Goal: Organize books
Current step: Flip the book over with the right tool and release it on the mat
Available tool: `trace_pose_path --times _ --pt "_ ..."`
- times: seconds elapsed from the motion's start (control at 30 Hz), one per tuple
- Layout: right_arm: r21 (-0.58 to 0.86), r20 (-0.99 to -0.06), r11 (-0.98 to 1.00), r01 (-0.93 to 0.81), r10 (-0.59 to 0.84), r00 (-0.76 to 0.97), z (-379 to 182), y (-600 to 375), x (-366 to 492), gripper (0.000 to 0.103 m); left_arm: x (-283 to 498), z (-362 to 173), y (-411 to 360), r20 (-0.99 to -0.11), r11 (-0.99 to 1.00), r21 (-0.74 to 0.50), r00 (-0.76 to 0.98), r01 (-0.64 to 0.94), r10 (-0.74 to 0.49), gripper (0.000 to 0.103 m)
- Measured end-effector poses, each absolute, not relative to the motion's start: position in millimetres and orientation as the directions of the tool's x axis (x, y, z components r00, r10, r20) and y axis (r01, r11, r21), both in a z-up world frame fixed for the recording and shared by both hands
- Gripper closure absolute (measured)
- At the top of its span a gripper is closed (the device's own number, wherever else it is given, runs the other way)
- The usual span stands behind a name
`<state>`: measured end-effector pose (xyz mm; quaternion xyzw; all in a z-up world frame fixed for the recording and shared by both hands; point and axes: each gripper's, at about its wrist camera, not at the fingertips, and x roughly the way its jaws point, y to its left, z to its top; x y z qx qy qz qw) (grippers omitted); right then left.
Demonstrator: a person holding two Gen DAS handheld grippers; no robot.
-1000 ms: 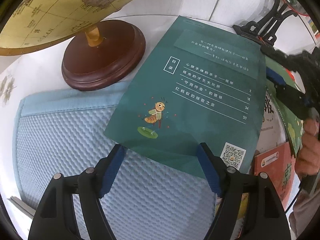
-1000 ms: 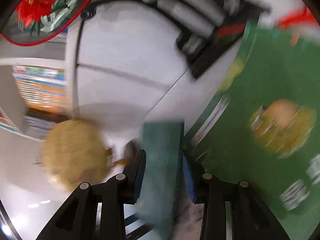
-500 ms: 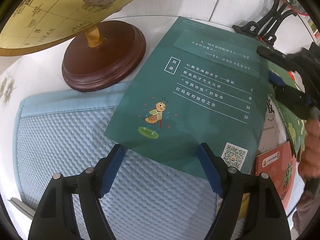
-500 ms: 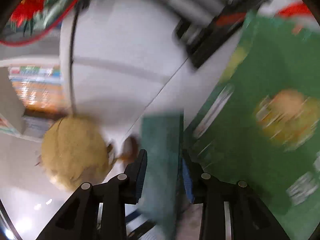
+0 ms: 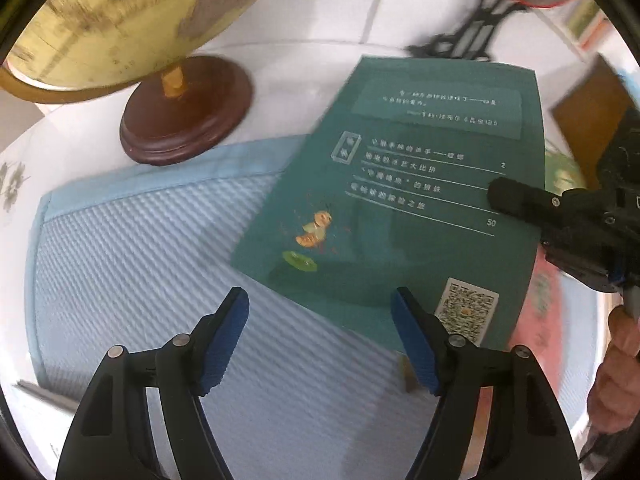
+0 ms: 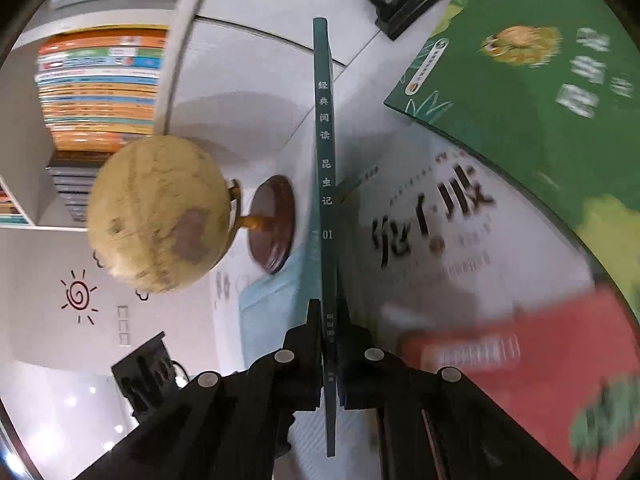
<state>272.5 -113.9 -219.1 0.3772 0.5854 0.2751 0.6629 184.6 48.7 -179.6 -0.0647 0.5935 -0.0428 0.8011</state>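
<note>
The right gripper (image 6: 329,322) is clamped on the spine edge of the teal book (image 5: 404,196), likely so it can be lifted off the blue mat (image 5: 132,260). From the left wrist view, the book lies at two o'clock, the globe (image 5: 132,20) at eleven. The left gripper (image 5: 320,308) hangs above the mat, jaws closing on nothing.

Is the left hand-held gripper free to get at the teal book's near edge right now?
Probably yes. The left hand-held gripper is empty, jaws closing slightly, just short of the teal book, nothing between. The right hand-held gripper already clamps its spine.
</note>
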Motion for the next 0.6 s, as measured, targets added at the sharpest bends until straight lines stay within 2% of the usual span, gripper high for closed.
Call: trace_pose_path --times 0.13,0.3,0.37,0.4,0.43,0.47,0.5,0.6 --pt "0.864 -0.5 0.478 0.158 0.85 0.163 -185 -160 244 0.097 154 -146 41 -0.923 0.977 -0.212 0.325 0.02 -0.207 0.033" --pt "0.75 -0.658 0.658 0.07 0.731 0.181 -92 -217 198 0.097 107 -124 36 -0.911 0.969 -0.238 0.333 0.06 -0.245 0.033" --pt "0.602 -0.789 0.797 0.042 0.587 0.179 -65 -227 175 0.097 93 -125 34 -0.909 0.964 -0.259 0.323 0.062 -0.265 0.033" --pt "0.485 -0.863 0.875 0.01 0.476 0.171 -56 -227 166 0.097 87 -129 33 -0.909 0.962 -0.268 0.315 0.058 -0.272 0.033" --pt "0.275 -0.951 0.961 -0.04 0.277 0.138 -54 -209 157 0.097 79 -134 33 -0.91 0.959 -0.28 0.302 0.053 -0.283 0.033" --pt "0.182 -0.973 0.981 -0.069 0.19 0.131 -57 -208 146 0.097 73 -138 34 -0.912 0.956 -0.29 0.291 0.047 -0.291 0.033" --pt "0.141 -0.977 0.985 -0.097 0.155 0.146 -63 -196 137 0.095 66 -144 35 -0.915 0.954 -0.297 0.277 0.036 -0.295 0.033" --pt "0.158 -0.976 0.975 -0.155 0.178 0.123 -95 -152 115 0.094 39 -156 44 -0.931 0.958 -0.285 0.236 -0.001 -0.277 0.033"
